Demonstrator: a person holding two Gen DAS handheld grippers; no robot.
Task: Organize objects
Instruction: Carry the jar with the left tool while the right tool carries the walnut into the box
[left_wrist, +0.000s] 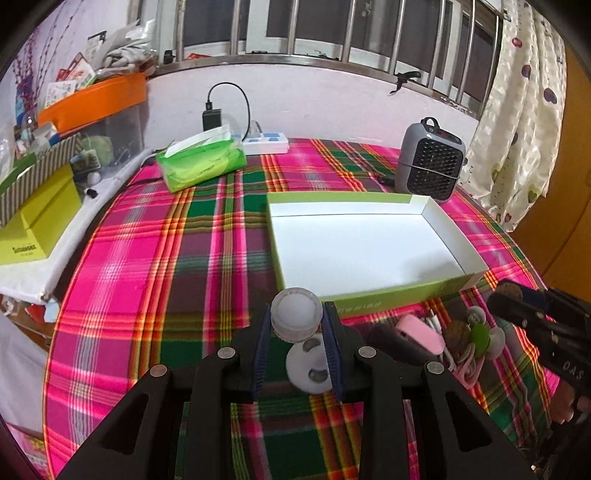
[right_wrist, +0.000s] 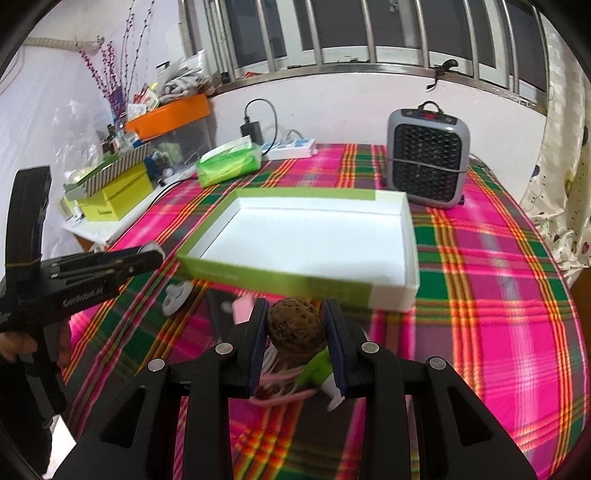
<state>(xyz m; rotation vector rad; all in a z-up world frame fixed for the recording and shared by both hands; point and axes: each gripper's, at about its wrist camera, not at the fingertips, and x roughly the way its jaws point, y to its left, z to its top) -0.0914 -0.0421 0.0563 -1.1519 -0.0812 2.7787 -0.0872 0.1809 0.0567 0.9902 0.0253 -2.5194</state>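
Two items are being carried at once, one per tool. On the left, a translucent white jar (left_wrist: 296, 314) is being pinched between the closed pads of the left gripper (left_wrist: 297, 325), above a white disc (left_wrist: 309, 367) lying on the plaid tablecloth (left_wrist: 147, 280). Straight ahead and slightly right of it, one empty green-sided box (left_wrist: 369, 251) is lying with its long axis running left to right, its near wall just beyond the jar. Further right, one brown walnut (right_wrist: 295, 326) is being clamped by the right gripper (right_wrist: 295, 332), above a small pile holding a pink case (left_wrist: 421, 332) and cables. Both grippers are about equally near the box.
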